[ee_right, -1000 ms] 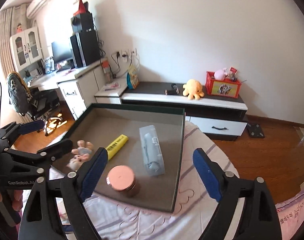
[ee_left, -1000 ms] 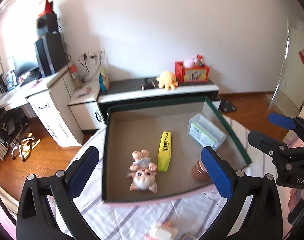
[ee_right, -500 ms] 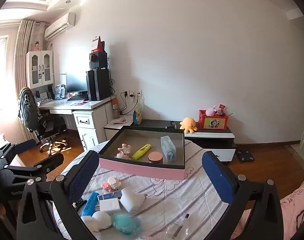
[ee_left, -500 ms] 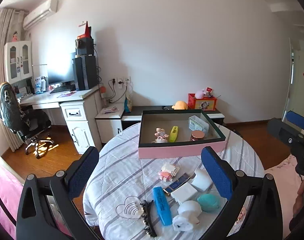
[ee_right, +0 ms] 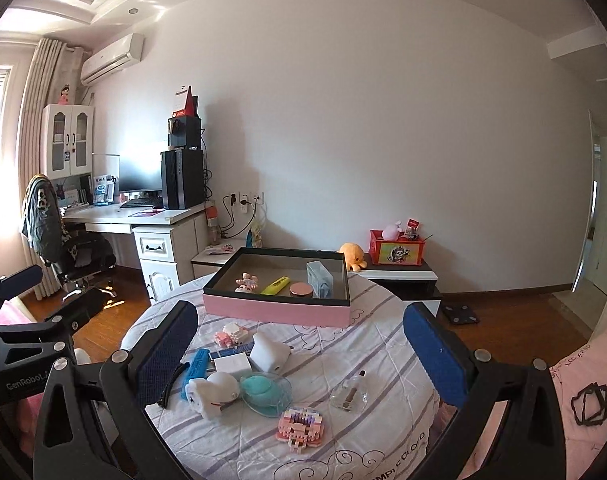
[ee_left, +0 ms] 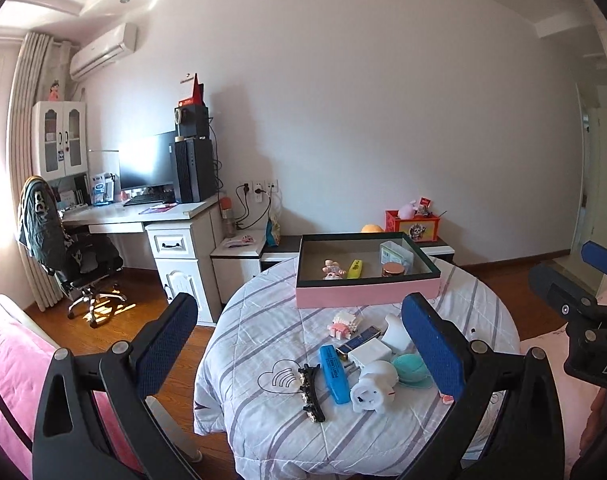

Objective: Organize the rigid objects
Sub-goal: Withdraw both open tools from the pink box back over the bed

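Note:
A pink box [ee_left: 367,296] with a dark rim stands at the far side of the round table [ee_left: 255,344]. It holds a pig figurine [ee_left: 332,269], a yellow highlighter [ee_left: 355,269], a copper tin [ee_left: 392,269] and a clear case [ee_left: 395,254]. Nearer lie a blue marker [ee_left: 334,372], a black hair clip [ee_left: 312,392], a white charger [ee_left: 369,354], a teal disc [ee_left: 411,365] and a pink block toy [ee_right: 299,430]. My left gripper [ee_left: 299,344] and my right gripper [ee_right: 299,354] hover short of the table, both open and holding nothing.
A small glass bottle [ee_right: 349,394] lies at the table's right. Behind the table stand a low cabinet [ee_right: 399,276] with a red box [ee_right: 397,254], a white desk [ee_left: 175,236] and an office chair [ee_left: 75,256]. Pink bedding [ee_left: 7,376] lies to the left.
Both grippers have drawn far back from the box, so the whole table and the loose objects have come into view. The right jaws opened a little wider.

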A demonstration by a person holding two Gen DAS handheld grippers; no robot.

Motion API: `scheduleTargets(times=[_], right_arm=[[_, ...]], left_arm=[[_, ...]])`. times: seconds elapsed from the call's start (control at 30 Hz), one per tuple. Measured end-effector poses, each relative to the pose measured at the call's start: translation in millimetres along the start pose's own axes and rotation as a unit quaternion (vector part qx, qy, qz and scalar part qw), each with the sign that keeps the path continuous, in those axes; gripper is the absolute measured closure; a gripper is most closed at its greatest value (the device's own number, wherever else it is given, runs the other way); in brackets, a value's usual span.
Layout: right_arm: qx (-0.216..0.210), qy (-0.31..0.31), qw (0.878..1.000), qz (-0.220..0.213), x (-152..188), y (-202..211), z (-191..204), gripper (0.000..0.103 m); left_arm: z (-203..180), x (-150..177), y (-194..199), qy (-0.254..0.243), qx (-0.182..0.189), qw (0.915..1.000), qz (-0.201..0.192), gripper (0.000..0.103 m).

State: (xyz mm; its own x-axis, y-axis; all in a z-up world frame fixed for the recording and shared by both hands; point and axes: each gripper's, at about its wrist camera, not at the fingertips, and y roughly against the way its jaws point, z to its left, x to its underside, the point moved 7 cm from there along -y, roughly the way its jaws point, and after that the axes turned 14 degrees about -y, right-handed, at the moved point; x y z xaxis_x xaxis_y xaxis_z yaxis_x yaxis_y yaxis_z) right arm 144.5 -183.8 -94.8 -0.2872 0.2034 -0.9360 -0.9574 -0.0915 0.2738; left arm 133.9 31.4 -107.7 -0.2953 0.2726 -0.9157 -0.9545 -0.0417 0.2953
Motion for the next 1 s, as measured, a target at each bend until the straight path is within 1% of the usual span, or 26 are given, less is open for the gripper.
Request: scheduleTargets(times=[0.4, 0.53, 0.77, 0.87, 1.0], right_arm=[[0.000, 0.002, 1.000, -0.003, 1, 9, 2, 0.000], [0.002, 0.001, 1.000, 0.000, 3, 10, 0, 0.000], [0.005, 0.000, 1.000, 0.008, 7, 7, -3, 0.000], [0.008, -0.003, 1.000, 0.015, 10, 1, -9, 0.000], [0.017, -0.012, 0.999, 0.036, 22, -15, -21, 0.000]], left_arm=[[-1, -1, 9, -0.008, -0.004, 0.9999, -0.005, 0.000], [-3, -1, 8, -0.009, 0.003, 1.0000, 0.001, 0.000], [-6, 2, 3, -0.003, 0.005, 1.0000, 0.002, 0.000], [-6, 11, -9, -0.002, 0.008, 0.9998, 0.017, 0.000], [-10, 26, -30, -0.004, 0.012, 0.9989, 0.046, 0.000]])
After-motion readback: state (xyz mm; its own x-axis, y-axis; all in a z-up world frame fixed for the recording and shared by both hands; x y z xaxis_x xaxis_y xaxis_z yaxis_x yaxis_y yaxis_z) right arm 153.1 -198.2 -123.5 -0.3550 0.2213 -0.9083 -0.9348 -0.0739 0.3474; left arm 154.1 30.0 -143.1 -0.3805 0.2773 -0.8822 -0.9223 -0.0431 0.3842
